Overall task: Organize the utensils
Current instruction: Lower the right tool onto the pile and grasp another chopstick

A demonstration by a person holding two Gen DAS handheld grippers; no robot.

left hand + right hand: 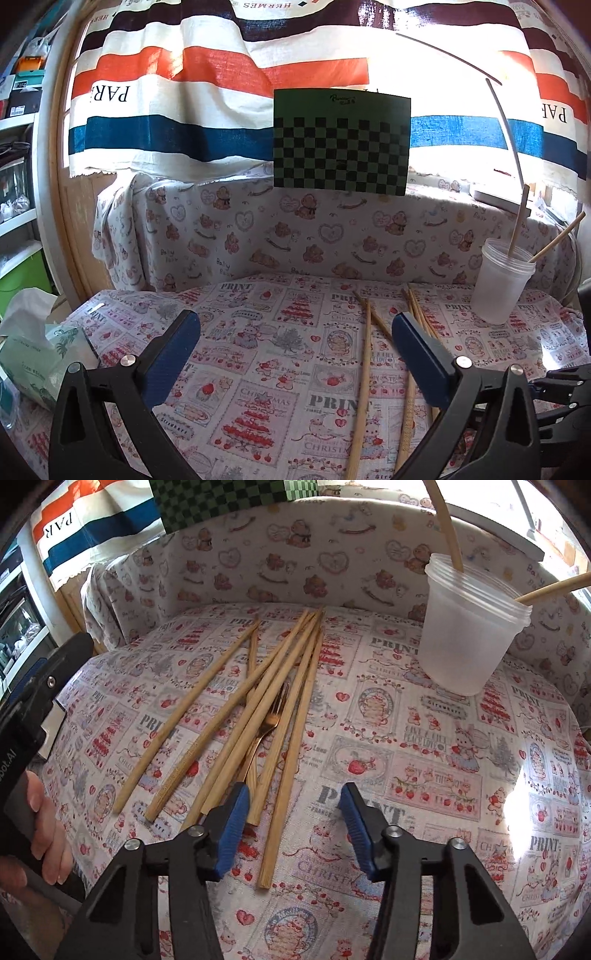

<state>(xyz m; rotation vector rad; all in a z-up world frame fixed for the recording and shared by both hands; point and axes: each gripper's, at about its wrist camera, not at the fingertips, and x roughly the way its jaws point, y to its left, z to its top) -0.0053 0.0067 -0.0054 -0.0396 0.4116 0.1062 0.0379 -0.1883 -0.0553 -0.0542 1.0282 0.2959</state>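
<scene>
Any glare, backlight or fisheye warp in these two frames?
Left wrist: window behind the striped curtain blows out top right, so the plastic cup is backlit; edges bow. Right wrist: hot glare patch on the tablecloth at right; chopsticks and fork sharp; rim curves strongly.

A printed tablecloth carries scattered chopsticks, a fork and a plastic cup.

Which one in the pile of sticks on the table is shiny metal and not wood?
The fork. It is copper-coloured and shiny with prongs at its far end, lying under the plain wooden chopsticks in the pile.
</scene>
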